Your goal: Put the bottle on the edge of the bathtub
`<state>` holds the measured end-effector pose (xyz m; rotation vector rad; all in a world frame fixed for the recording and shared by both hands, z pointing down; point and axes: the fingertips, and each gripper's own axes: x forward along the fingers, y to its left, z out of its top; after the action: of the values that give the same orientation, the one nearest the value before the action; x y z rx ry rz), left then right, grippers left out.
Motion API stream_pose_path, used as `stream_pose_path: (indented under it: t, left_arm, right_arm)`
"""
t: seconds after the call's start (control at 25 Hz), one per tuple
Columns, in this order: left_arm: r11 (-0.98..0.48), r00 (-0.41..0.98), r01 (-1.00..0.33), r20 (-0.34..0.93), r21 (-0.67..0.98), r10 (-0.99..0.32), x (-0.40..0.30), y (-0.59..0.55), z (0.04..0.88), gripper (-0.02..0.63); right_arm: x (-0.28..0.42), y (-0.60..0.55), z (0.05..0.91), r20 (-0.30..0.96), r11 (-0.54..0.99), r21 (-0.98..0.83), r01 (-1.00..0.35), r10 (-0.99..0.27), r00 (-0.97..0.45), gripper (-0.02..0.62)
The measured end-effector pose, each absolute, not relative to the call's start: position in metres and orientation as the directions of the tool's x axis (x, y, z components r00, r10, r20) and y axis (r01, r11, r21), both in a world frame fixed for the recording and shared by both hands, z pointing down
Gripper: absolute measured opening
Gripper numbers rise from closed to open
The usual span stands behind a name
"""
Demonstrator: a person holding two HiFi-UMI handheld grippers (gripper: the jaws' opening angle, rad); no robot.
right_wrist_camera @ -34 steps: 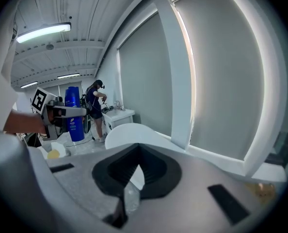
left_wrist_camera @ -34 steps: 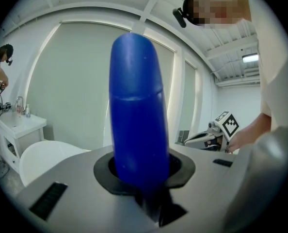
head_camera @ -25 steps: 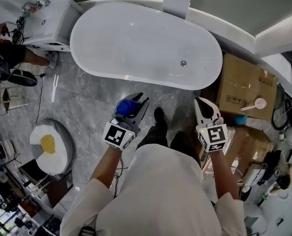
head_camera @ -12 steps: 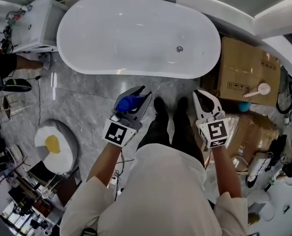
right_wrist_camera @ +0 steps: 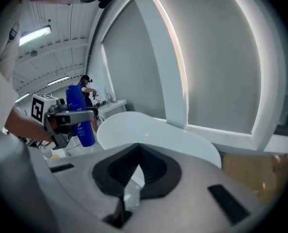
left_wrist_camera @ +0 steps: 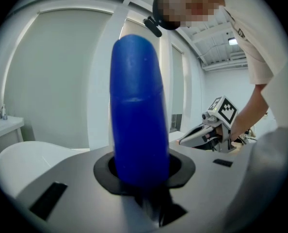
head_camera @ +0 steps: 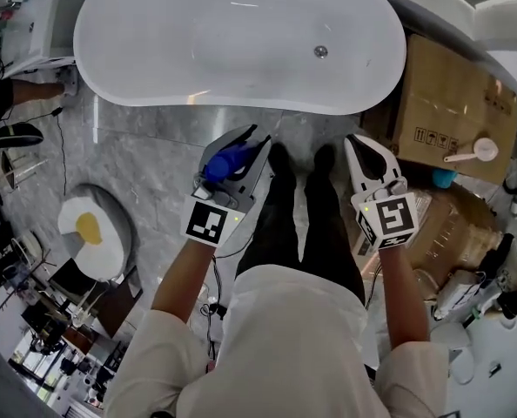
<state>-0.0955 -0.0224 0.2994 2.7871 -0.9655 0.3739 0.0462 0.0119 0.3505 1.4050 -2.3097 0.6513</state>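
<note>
Left gripper (head_camera: pixel 235 144) clamping blue bottle (head_camera: pixel 224 164), right gripper (head_camera: pixel 364 149) seemingly closed, bathtub (head_camera: pixel 198 100) ahead

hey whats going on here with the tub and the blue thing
A person stands facing a white bathtub with a gripper in each hand. The left gripper is clamped on an upright blue bottle, held over the floor short of the tub's near edge. The right gripper is shut and empty. The bottle is not yet on the edge.
</note>
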Motion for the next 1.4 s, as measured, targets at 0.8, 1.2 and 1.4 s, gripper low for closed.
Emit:
stream_pose_path:
  t: [0.8, 1.2, 1.4]
  left_arm:
    - [-0.804, 0.736, -0.594, 0.383, -0.028, -0.558, -0.070, -0.035, 0.482, 0.091]
    - [-0.818, 0.754, -0.571, 0.349, -0.072, -0.557, -0.062, -0.041, 0.554, 0.089]
    - [-0.818, 0.757, -0.571, 0.337, -0.075, -0.560, -0.059, -0.044, 0.578, 0.089]
  right_arm:
    - [0.019, 0.010, 0.524, 0.598, 0.496, -0.176, -0.850, -0.632, -0.492, 0.002]
    - [0.008, 0.014, 0.603, 0.627, 0.484, -0.190, -0.854, -0.610, -0.485, 0.002]
    - [0.001, 0.010, 0.625, 0.619, 0.461, -0.204, -0.864, -0.623, -0.479, 0.002]
